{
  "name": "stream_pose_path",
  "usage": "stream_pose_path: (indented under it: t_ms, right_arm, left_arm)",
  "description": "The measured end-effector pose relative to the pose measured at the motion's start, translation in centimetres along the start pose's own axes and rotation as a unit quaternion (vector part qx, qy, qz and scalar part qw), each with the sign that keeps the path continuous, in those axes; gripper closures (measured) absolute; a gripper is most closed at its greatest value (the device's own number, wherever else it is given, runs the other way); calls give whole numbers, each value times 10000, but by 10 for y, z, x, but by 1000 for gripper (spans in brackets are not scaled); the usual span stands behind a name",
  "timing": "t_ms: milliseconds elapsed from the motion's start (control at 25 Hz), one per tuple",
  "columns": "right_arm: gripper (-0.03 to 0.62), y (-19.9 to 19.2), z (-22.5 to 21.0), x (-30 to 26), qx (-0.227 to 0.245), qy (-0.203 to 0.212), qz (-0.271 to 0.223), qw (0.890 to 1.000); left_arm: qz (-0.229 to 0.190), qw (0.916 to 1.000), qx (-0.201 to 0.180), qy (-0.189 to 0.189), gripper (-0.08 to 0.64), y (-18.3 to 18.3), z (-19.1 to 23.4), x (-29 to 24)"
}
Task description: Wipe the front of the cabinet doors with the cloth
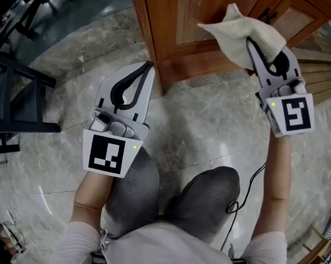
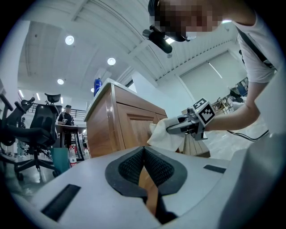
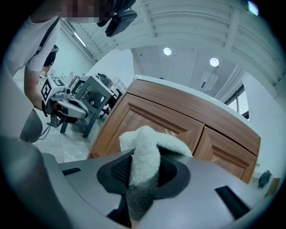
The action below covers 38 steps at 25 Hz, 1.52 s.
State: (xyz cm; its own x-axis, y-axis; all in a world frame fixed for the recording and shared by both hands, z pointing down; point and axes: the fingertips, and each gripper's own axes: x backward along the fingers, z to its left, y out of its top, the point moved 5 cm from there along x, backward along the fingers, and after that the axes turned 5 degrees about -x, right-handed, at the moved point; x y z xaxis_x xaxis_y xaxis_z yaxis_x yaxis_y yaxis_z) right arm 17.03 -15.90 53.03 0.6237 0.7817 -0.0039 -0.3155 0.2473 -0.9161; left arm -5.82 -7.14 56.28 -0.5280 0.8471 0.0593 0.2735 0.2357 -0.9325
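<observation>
The right gripper [image 1: 251,46] is clamping the cloth [image 1: 238,29] against or just at a cabinet door [image 1: 187,20], so wiping is seemingly only starting, while the left gripper [image 1: 150,67] is idling with its jaws together and empty.

Left claw [image 1: 150,66] closed, right claw [image 1: 250,46] clamped

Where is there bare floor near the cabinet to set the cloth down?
Bare marble floor lies between the cabinet base, the person's knees, the left gripper and the right gripper holding the cloth. Another bare patch lies left of the cabinet corner, bordered by the black frame. The right edge is crowded: wooden slats, a cable.
</observation>
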Motion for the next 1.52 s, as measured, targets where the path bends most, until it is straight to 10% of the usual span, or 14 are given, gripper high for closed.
stream_pose_path:
  t_ms: [720,1520]
  right_arm:
    - [489,-14,153,-56,-49,1400,-407,9893]
    - [489,-74,90,-55,-309,625,-33,9976]
  left_arm:
    - [205,9997,-70,82,541,-42,34,41]
    - [229,9994,-220,-137,541,-54,17,24]
